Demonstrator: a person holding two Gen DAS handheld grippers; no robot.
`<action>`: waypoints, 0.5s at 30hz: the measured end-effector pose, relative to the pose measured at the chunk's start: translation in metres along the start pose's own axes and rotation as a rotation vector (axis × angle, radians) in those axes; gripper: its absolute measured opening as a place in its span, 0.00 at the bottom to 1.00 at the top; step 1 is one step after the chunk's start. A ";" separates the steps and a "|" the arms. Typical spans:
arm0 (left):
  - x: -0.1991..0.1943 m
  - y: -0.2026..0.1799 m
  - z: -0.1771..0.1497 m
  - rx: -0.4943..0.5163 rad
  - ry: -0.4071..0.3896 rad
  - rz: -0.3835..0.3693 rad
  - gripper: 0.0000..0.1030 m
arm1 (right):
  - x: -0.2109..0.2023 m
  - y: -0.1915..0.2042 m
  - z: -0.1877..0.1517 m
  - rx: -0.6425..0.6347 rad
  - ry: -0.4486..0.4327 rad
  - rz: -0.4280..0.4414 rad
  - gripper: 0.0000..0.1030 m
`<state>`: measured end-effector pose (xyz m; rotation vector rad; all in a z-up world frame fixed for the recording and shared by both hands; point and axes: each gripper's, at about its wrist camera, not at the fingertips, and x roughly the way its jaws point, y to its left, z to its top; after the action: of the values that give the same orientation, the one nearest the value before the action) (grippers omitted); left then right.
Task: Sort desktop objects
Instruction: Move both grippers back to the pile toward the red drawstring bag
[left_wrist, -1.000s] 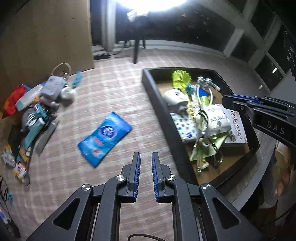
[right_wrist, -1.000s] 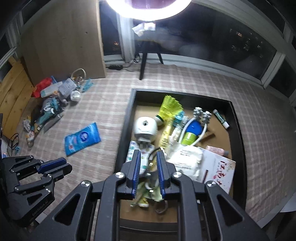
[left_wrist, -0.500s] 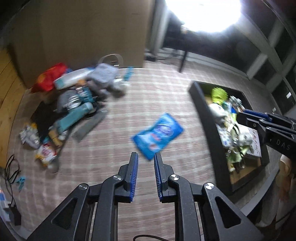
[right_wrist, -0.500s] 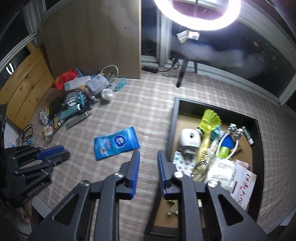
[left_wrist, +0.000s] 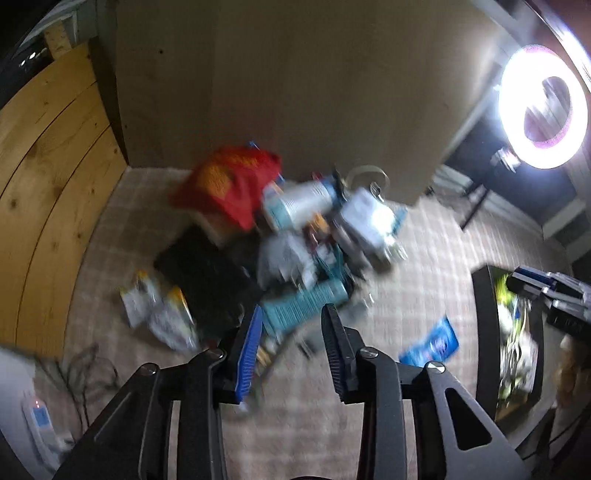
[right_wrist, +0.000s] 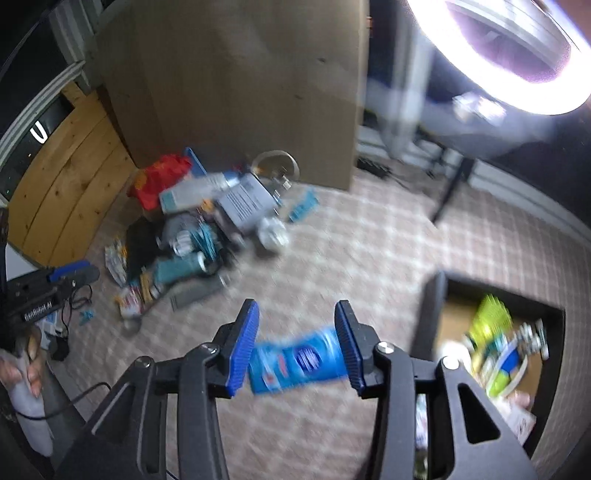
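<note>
My left gripper hovers over the near edge of a blurred pile of objects, its jaws opening with nothing between them. The pile holds a red bag, a white tube, a grey box and a teal bottle. My right gripper hangs above a blue wipes pack that lies flat on the checked cloth. Its jaws are opening and the pack shows in the gap between them, untouched. The black tray with sorted items sits at the lower right.
A tall brown board stands behind the pile, with a wooden panel to its left. A ring light glares at the upper right. Cables lie at the lower left. A hand holds the left gripper.
Both views have swung left, away from the tray and toward the pile. Both grippers' jaws stand clearly wider than before. The wipes pack has not moved on the cloth.
</note>
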<state>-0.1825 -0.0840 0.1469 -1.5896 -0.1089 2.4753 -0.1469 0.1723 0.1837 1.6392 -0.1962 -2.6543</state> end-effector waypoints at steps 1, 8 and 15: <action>0.005 0.004 0.014 0.002 -0.001 0.014 0.32 | 0.008 0.006 0.013 -0.010 0.009 0.013 0.41; 0.067 0.038 0.100 -0.097 0.037 0.027 0.33 | 0.091 0.041 0.095 -0.058 0.083 0.041 0.41; 0.118 0.078 0.141 -0.218 0.037 0.048 0.33 | 0.164 0.074 0.147 -0.043 0.121 0.097 0.41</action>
<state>-0.3679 -0.1293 0.0875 -1.7405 -0.3497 2.5428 -0.3552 0.1000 0.1115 1.7239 -0.2083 -2.4626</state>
